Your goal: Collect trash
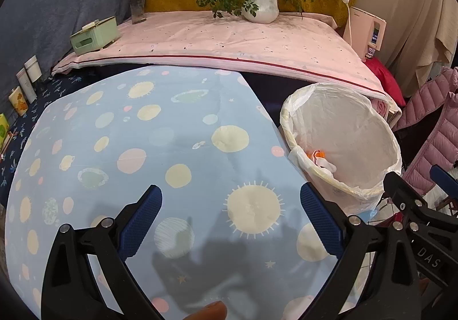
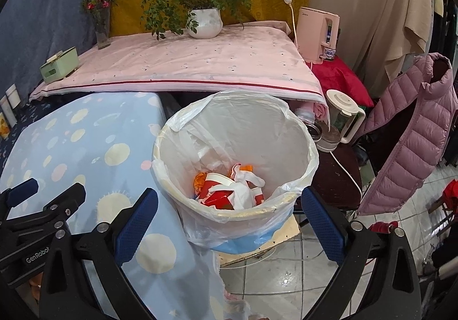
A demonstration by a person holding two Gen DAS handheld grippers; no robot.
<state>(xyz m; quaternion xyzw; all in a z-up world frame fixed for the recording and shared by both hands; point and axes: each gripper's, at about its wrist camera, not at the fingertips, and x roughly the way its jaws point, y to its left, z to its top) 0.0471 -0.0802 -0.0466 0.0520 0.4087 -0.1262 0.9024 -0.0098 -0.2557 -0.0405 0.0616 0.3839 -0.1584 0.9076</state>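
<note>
The left gripper (image 1: 230, 218) has its blue fingers (image 1: 141, 222) spread wide with nothing between them; under the gap lies only the blue worktop (image 1: 120, 134), covered with a cloth printed with suns and planets. Beyond the right finger of this gripper and a little past its tip stands the bin (image 1: 342, 145), lined with a thin white bag, just beside the worktop's edge. A scrap of orange and white trash (image 1: 317, 155) shows at the bottom of it.

The right gripper (image 2: 229, 222) is also fully spread, its fingers (image 2: 137, 227) holding nothing. The bin (image 2: 237, 154) sits straight ahead of the gap between them, its near rim level with the fingertips, the fingers standing apart from it on either side. Inside lie red-and-white paper cups (image 2: 217, 191), crumpled white wrapping (image 2: 243, 185) and an orange piece (image 2: 200, 178), all resting at the bottom. The bag (image 2: 189, 116) folds loosely over the rim.

Far past the fingertips in both views, a pink-covered surface (image 2: 186, 68) carries a potted plant (image 2: 204, 22), a vase of red flowers (image 2: 100, 25) and a green tissue box (image 2: 58, 63). To the right of the right finger hang a pink padded jacket (image 2: 409, 125) and, nearer the bin, a white kettle (image 2: 342, 116). Tiled floor (image 2: 286, 277) shows below the bin.
</note>
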